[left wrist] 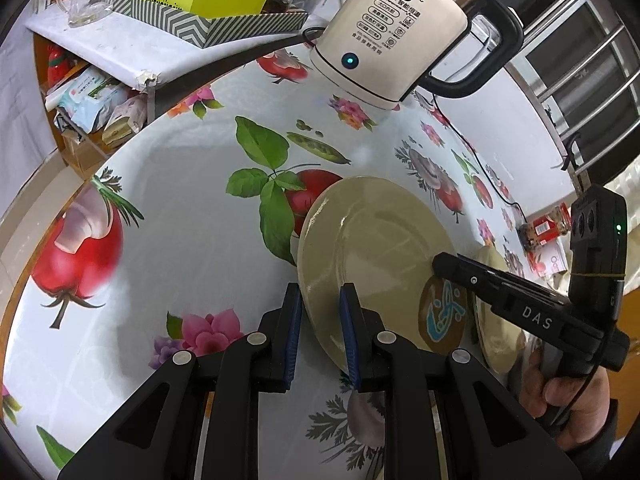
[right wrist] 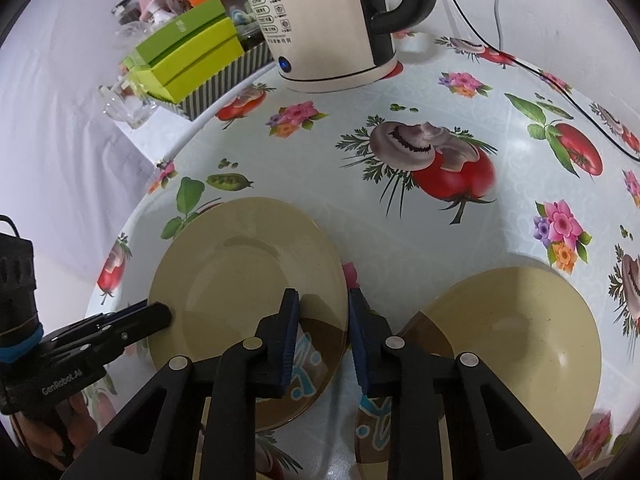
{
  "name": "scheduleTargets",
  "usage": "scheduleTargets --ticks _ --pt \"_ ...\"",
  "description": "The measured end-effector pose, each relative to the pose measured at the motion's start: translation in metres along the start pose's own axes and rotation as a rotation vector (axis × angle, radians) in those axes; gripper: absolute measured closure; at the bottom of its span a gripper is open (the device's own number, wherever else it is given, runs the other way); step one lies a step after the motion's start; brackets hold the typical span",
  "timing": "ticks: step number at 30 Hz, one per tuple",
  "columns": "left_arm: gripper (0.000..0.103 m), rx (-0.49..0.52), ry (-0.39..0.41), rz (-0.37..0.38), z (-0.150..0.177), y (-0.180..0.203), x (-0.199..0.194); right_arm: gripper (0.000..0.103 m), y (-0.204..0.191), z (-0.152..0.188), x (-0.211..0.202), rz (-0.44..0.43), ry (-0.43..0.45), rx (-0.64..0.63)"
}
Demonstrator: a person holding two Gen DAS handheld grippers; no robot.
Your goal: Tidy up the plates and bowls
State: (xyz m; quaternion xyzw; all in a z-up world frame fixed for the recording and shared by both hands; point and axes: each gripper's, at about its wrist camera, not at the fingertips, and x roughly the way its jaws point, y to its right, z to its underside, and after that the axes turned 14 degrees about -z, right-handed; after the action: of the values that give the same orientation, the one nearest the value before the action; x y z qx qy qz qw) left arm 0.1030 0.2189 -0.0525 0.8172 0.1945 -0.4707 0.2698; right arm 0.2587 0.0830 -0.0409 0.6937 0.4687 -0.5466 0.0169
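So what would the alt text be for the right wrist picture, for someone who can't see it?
Two black fingers with blue pads straddle the near rim of a beige plate on a tablecloth printed with tomatoes, mushrooms and flowers. A second beige plate lies to the right, another handheld gripper touches the first plate's left edge, and a cream electric kettle stands behind.

Left hand-held gripper [left wrist: 320,332]: jaws parted, blue pads [left wrist: 294,336] astride a tilted rim, contact unclear. Right hand-held gripper [right wrist: 323,338]: jaws parted likewise, fingers level, pointing forward. A bare hand [left wrist: 568,392] grips its handle.
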Motion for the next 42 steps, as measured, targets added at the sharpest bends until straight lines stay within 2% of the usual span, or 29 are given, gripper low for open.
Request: scheduleTargets --ticks 12,29,42 --pt "0.083 0.007 0.018 -0.001 0.0 0.0 -0.004 0.08 -0.004 0.001 -0.005 0.002 0.012 -0.003" --pt "0.083 0.043 0.049 -0.013 0.007 0.007 -0.037 0.08 -0.022 0.015 -0.029 -0.003 0.026 -0.004" --pt "0.083 0.094 0.04 -0.014 0.033 0.021 -0.056 0.08 -0.029 0.055 -0.057 0.008 0.029 0.022"
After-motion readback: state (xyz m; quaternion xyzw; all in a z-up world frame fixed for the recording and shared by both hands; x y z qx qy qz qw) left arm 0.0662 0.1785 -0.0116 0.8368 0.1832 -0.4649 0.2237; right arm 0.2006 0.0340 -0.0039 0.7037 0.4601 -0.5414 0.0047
